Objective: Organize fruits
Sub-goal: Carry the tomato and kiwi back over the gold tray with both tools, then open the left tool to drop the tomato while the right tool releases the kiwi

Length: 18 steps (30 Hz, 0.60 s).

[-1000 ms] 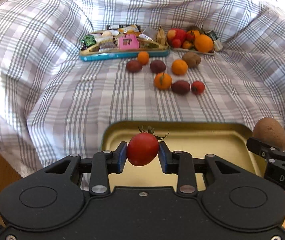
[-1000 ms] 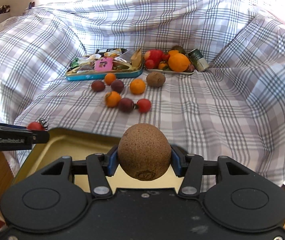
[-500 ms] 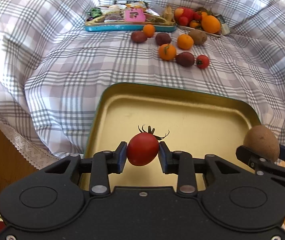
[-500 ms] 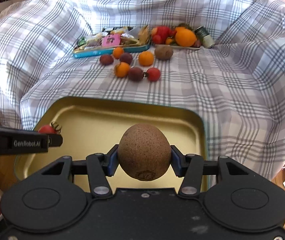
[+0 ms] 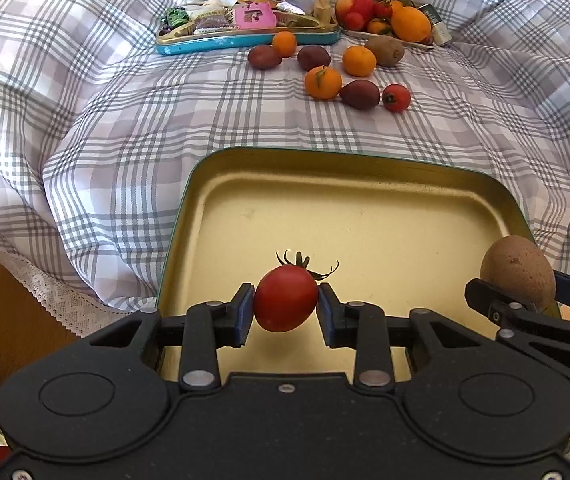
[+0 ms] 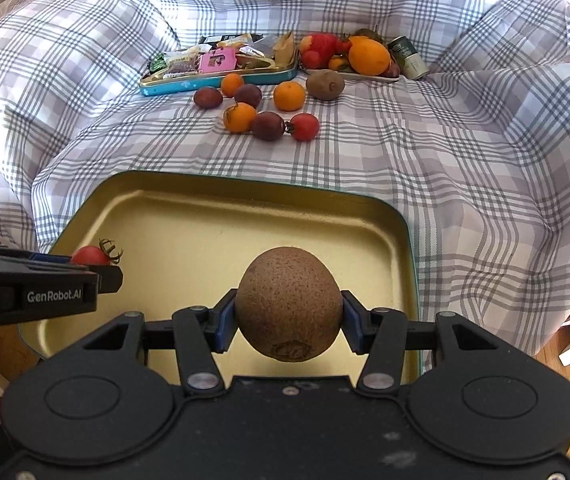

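Note:
My left gripper is shut on a small red tomato with a green stem, held just above the near left part of the gold tray. My right gripper is shut on a brown kiwi, hanging over the tray's near right part. In the left wrist view the kiwi shows at the right edge; in the right wrist view the tomato peeks behind the left gripper's finger. Nothing lies inside the tray.
Several loose fruits lie farther back on the checked cloth: oranges, dark plums, a tomato, a kiwi. Behind them stand a blue tin of snacks and a plate of fruit. Wooden floor shows at both sides.
Both grippers have sunk and tipped downward over the gold tray, which now fills more of each view. The tomato and the kiwi stay gripped as before.

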Each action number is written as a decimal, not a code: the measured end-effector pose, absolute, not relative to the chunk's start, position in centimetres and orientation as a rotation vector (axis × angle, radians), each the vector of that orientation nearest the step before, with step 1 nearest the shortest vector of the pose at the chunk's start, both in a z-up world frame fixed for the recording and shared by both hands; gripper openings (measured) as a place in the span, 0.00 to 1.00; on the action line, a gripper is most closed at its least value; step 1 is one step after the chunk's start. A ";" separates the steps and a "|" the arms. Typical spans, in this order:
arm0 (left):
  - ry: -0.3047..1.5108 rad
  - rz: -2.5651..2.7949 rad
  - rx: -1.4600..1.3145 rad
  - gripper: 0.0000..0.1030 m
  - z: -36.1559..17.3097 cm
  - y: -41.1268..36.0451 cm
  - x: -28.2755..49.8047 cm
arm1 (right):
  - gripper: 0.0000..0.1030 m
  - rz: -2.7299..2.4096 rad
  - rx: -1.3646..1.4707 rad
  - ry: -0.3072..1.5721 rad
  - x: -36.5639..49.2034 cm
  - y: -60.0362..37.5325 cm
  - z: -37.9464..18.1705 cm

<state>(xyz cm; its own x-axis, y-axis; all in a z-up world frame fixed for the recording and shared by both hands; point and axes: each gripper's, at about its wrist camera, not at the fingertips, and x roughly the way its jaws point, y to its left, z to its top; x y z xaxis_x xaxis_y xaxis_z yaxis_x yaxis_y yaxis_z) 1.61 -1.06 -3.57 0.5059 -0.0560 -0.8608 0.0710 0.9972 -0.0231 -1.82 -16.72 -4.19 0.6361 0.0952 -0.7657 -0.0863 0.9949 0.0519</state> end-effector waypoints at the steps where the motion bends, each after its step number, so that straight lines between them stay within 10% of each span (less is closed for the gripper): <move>1: 1.040 -0.075 0.014 0.41 -3.6 -1.0 1.6 | 0.52 0.105 0.009 0.876 -1.8 -16.7 -4.2; 18: 0.995 -0.094 0.041 0.41 -2.7 -1.4 1.4 | 0.52 0.108 -0.007 0.858 -1.9 -16.6 -3.9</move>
<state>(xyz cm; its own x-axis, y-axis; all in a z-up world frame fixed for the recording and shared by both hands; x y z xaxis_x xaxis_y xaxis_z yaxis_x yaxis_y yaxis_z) 1.35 -1.39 -2.73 0.5405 -0.0601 -0.8392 0.0974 0.9952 -0.0085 -1.88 -16.59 -3.91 0.6490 0.0922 -0.7551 -0.0981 0.9945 0.0371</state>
